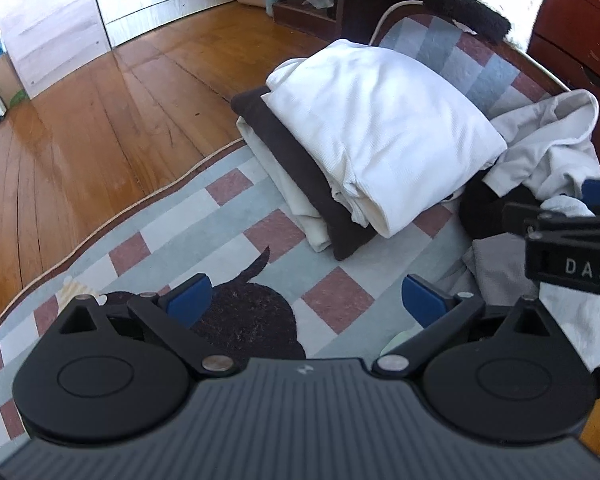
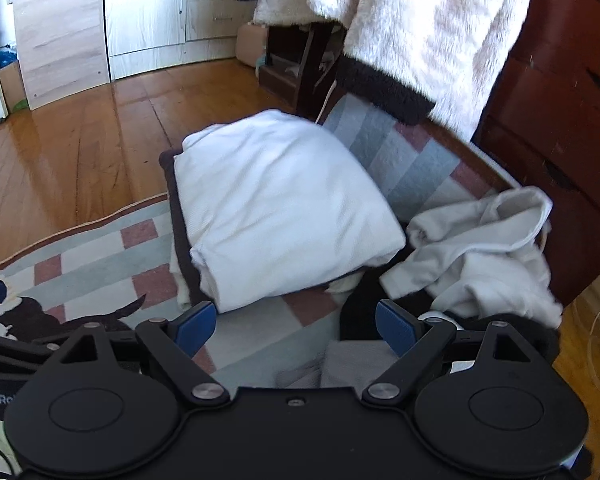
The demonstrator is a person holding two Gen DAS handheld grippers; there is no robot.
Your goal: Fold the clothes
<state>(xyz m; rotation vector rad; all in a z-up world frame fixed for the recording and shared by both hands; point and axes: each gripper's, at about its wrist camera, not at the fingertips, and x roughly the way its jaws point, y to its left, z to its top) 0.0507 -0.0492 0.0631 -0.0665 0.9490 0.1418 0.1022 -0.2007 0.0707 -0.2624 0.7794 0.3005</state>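
Note:
A stack of folded clothes lies on the checkered rug: a white folded garment (image 1: 384, 128) (image 2: 284, 208) on top, a dark brown one (image 1: 300, 176) beneath it, a cream one (image 1: 284, 188) at the bottom. To its right sits a loose heap: a crumpled white hooded garment (image 1: 548, 148) (image 2: 484, 256), black cloth (image 2: 364, 308) and a grey piece (image 1: 500, 268) (image 2: 356, 364). My left gripper (image 1: 306, 300) hovers open over the rug, in front of the stack, nothing between its blue pads. My right gripper (image 2: 296, 326) is open near the stack's front corner, empty; it also shows at the right edge (image 1: 572, 240).
The rug (image 1: 228, 216) carries a dark animal figure (image 1: 252, 312). Wooden floor (image 1: 100, 120) spreads to the left, with pale cabinets (image 2: 148, 16) behind. A dark red wooden dresser (image 2: 560, 100) stands right. A fluffy white garment with black cuffs (image 2: 412, 32) hangs above the rug.

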